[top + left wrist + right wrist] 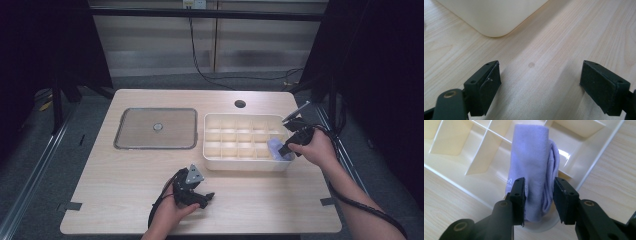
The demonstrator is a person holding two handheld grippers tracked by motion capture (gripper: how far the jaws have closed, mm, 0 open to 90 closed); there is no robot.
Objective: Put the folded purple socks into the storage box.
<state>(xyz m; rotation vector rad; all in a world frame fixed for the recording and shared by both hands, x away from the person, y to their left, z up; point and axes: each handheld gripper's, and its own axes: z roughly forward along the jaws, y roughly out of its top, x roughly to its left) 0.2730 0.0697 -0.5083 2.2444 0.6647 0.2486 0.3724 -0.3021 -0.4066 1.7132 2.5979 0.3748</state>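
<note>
From above, the right claw [290,142] hangs over the near right corner of the divided organiser box [215,162] on the bench [130,175], where a folded lilac cloth [276,148] sits in a corner cell. The left claw [197,195] rests low on the bench.

Along the left claw, the jaws stand wide apart with nothing between them.

Along the right claw, the jaws flank the cloth [534,170]; I cannot tell whether the pads press it. It looks soft, light and floppy, best pinched across the thick folded middle.
</note>
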